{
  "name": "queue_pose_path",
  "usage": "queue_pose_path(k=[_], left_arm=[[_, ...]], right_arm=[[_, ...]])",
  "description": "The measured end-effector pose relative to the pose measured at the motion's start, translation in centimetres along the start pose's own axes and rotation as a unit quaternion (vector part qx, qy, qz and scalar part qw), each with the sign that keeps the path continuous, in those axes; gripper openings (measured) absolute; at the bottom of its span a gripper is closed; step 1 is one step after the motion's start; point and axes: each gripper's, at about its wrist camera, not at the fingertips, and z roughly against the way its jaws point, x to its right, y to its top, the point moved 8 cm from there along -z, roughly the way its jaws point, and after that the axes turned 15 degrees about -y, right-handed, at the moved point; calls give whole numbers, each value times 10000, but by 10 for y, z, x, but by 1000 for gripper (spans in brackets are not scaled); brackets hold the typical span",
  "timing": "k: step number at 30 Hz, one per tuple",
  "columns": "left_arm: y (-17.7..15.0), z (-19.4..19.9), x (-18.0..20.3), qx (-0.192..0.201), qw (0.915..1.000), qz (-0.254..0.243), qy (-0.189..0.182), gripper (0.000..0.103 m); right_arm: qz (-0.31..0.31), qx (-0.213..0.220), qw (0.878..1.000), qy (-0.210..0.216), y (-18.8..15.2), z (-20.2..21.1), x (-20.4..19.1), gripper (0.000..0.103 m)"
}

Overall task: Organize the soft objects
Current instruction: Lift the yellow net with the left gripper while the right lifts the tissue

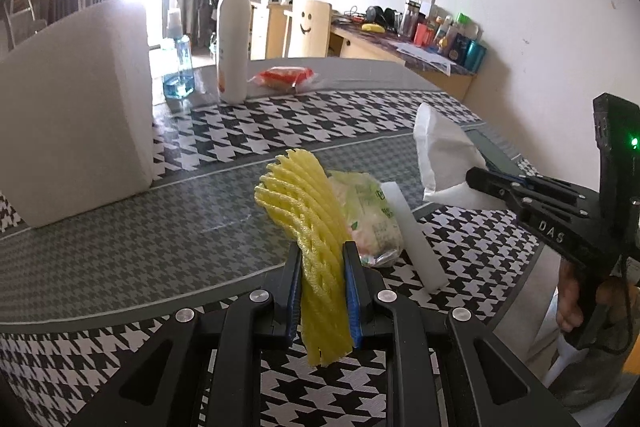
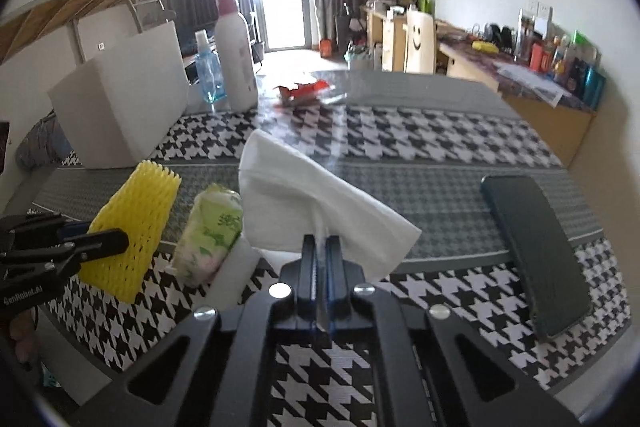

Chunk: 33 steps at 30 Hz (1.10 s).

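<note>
Yellow foam net (image 1: 308, 227) sits clamped in left tongs (image 1: 322, 291), upright, near edge of counter (image 1: 120, 267). Right tongs (image 2: 320, 267) pinch white tissue (image 2: 304, 195), lifted off surface. Green tissue pack (image 2: 210, 231) & white foam strip (image 1: 416, 239) lie betw. them. Far left: white box (image 1: 76, 107), contents hidden; lotion bottle (image 1: 234, 27) w/ red pump, blue spray bottle (image 1: 179, 67). Houndstooth cloth; phone (image 2: 536, 255) at right.
</note>
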Motion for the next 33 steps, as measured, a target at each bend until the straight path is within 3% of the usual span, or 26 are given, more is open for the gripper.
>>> queue_pose_path(k=[6,21,33], left_arm=[[2,2,0,37,10000,-7,35,20],[24,34,1,524,9976,-272,374,20],[45,55,0,922,9926,-456,649,20]], right_arm=[[-376,82,9992,77,7,6,7,6],[-340,442,9983,148,24,31,-4,6],[-240,678,9964,441,38,44,-26,6]])
